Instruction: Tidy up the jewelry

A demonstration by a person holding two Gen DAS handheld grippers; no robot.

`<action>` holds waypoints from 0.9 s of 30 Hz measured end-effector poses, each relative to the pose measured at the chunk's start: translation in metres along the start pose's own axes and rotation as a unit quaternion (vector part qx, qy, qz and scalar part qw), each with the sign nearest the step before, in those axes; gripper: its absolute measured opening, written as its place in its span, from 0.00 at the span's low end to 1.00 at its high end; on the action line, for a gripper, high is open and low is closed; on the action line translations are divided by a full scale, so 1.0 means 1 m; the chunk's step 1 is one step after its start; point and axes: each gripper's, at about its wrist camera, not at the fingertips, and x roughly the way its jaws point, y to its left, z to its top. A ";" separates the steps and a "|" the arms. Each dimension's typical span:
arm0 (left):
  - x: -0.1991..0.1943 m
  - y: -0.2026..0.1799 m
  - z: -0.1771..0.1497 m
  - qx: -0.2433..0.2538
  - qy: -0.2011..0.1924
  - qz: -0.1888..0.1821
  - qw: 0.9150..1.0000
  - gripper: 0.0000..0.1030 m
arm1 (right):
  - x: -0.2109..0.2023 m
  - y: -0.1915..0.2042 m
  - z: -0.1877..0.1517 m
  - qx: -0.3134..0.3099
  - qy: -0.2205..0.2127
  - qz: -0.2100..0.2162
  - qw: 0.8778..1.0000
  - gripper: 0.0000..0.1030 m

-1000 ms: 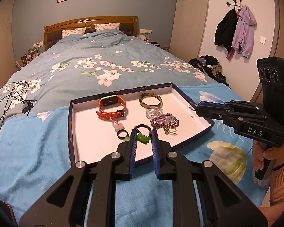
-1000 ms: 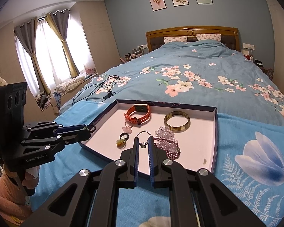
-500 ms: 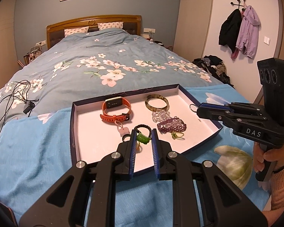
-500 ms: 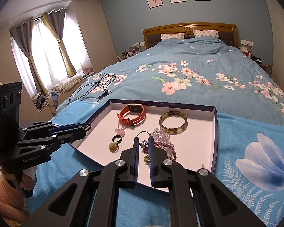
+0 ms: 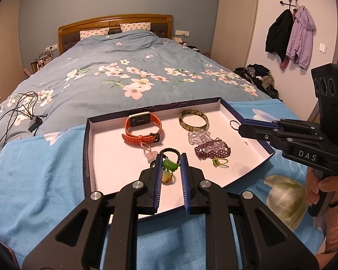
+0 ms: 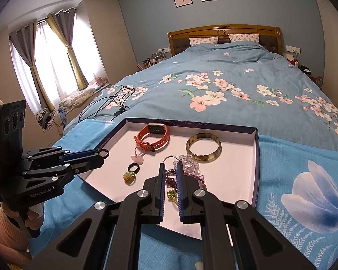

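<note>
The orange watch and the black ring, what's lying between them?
A small pink charm on a loop lies between the orange watch and the black ring, clearest in the right wrist view.

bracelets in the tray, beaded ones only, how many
2 lie in the tray: a clear bead bracelet near the bangle, and a purple bead bracelet touching it. A third, the black bead bracelet, hangs from the left tongs.

Matte black left tool (image 5: 171, 157) and right tool (image 6: 169, 167) with blue ribbed finger pads (image 5: 158, 181), silver pivot screws, white "DAS" and "GenRobot.AI" lettering; bare hand (image 5: 324, 187), peach knit sleeves.
</note>
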 end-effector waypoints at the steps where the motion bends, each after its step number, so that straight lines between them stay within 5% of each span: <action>1: 0.001 0.000 0.000 0.000 0.000 0.001 1.000 0.16 | 0.001 -0.001 0.000 0.001 0.001 0.000 1.000 0.08; 27: 0.013 0.011 0.001 -0.007 0.010 0.005 1.000 0.16 | 0.019 -0.008 0.004 0.003 0.021 -0.012 1.000 0.08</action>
